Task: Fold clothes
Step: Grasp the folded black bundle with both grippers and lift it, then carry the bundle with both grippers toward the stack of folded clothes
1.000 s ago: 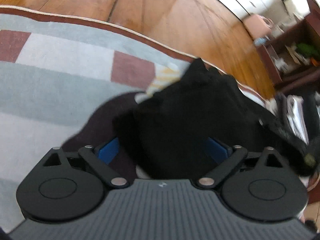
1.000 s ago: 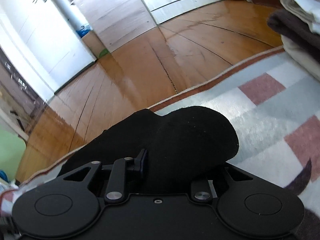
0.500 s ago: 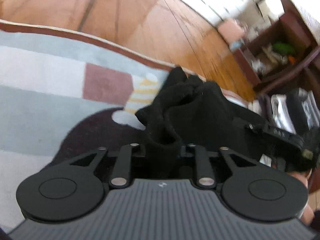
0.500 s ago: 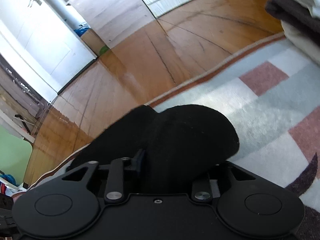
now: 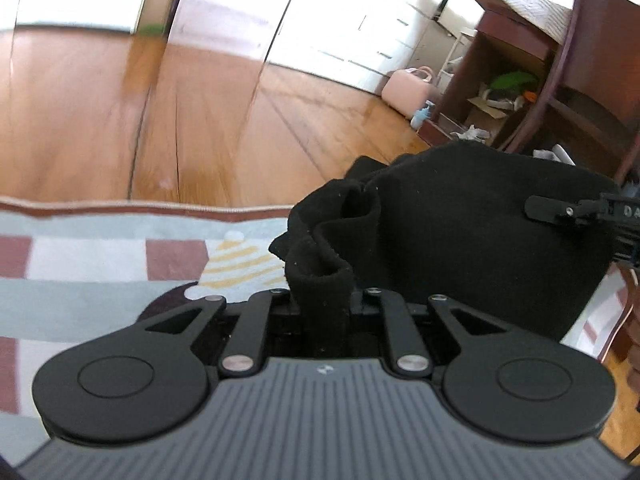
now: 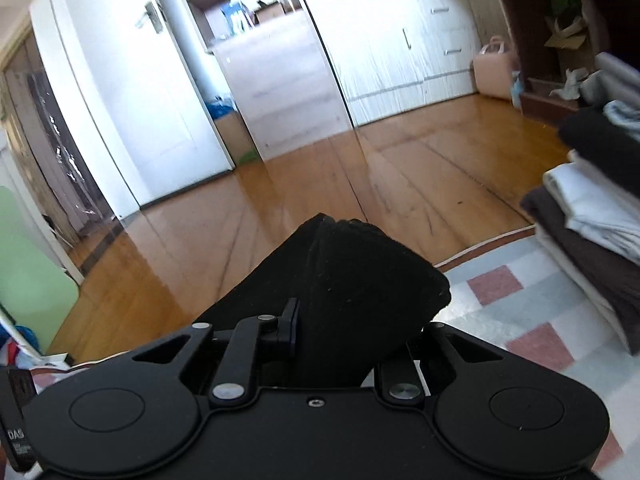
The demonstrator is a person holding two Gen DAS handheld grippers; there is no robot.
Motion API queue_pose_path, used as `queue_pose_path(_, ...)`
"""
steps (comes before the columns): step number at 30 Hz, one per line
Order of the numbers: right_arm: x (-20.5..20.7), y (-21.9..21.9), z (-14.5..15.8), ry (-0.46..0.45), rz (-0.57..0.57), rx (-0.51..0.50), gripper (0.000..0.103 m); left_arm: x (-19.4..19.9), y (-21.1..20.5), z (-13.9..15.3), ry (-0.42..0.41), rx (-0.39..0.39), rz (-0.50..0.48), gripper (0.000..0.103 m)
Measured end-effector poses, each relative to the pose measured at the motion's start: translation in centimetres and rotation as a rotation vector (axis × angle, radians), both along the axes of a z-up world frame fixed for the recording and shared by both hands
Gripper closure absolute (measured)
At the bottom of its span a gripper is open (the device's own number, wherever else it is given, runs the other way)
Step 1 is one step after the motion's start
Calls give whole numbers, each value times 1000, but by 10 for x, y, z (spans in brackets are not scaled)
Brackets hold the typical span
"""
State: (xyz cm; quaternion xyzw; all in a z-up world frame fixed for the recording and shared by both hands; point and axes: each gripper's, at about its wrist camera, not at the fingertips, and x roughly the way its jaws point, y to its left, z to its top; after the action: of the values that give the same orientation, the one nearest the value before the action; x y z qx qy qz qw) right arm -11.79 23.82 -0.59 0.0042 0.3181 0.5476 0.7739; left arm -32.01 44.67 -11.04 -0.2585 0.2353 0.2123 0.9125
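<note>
Both grippers clamped on the same black garment, held up off the rug. Left gripper: jaws drawn close together, pinching a bunched, rolled edge of the cloth that stands up between them; the rest of the fabric spreads out to the right in a broad dark sheet. At the far right of the left view the right gripper shows as a black bar lying against the cloth, so the garment spans between the two. In the right view the same gripper has its jaws closed on a thick folded wad of the garment, which rises to a blunt peak in front of the camera; one finger is visible on the left of the wad, the other hidden by fabric. Rug is pale grey-blue with dusty-red squares and a yellow-striped motif, dark-red border, wood floor beyond it. Stack of folded clothes at the right edge of the right view, sitting on the rug, well apart from the held garment. Pink case on the floor by a dark wood shelf unit. White door and white drawers at the back. Left view is a bit motion-blurred.
</note>
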Motion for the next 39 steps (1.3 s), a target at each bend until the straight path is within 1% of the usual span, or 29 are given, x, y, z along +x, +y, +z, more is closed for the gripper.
queue_pose_path(2, -11, -20, 8, -44, 22, -1, 82, -5, -18, 16, 11, 40, -13, 90)
queue_pose_path(3, -16, -30, 13, -69, 27, 1, 82, -2, -22, 22, 31, 50, -54, 90)
queue_pose_path(4, -17, -37, 17, -80, 17, 4, 82, 0, -24, 27, 53, 57, -72, 90)
queue_pose_path(6, -11, -49, 25, -38, -12, 37, 82, 7, -30, 41, 89, 78, -91, 90)
queue_pose_path(8, -6, -59, 35, 0, -7, 86, 83, 18, -40, 65, 112, 138, -77, 90)
queue_pose_path(12, 0, -90, 62, -22, 8, 151, 83, 40, -60, 108, 115, 208, -80, 90)
queue_pose_path(13, 3, -99, 67, -18, 1, 173, 83, 46, -66, 115, 117, 228, -80, 90)
queue_pose_path(15, 13, -112, 74, 5, 2, 190, 84, 57, -79, 123, 118, 241, -74, 90)
queue_pose_path(16, 18, -118, 76, -3, 4, 194, 84, 62, -86, 127, 119, 247, -71, 90)
queue_pose_path(18, 27, -131, 81, -32, 9, 203, 84, 73, -102, 128, 111, 251, -76, 90)
queue_pose_path(19, 31, -140, 81, -48, 16, 225, 84, 79, -110, 128, 107, 252, -78, 90)
queue_pose_path(21, 40, -157, 80, -80, 31, 269, 84, 95, -125, 116, 104, 229, -83, 90)
queue_pose_path(23, 51, -173, 72, -89, 17, 293, 84, 110, -139, 104, 100, 205, -88, 90)
queue_pose_path(26, 76, -192, 56, -36, -21, 308, 84, 135, -154, 89, 94, 167, -96, 91)
queue_pose_path(30, 102, -199, 40, -21, -110, 305, 85, 173, -162, 90, 122, 225, -111, 91)
queue_pose_path(32, 111, -203, 27, 8, -164, 311, 85, 190, -168, 90, 134, 257, -119, 91)
queue_pose_path(34, 117, -210, 15, 30, -198, 305, 85, 199, -172, 91, 134, 253, -117, 92)
queue_pose_path(37, 130, -220, 16, 32, -215, 301, 85, 208, -179, 99, 119, 252, -118, 92)
queue_pose_path(39, 137, -230, 25, 31, -219, 326, 86, 212, -185, 111, 106, 275, -127, 92)
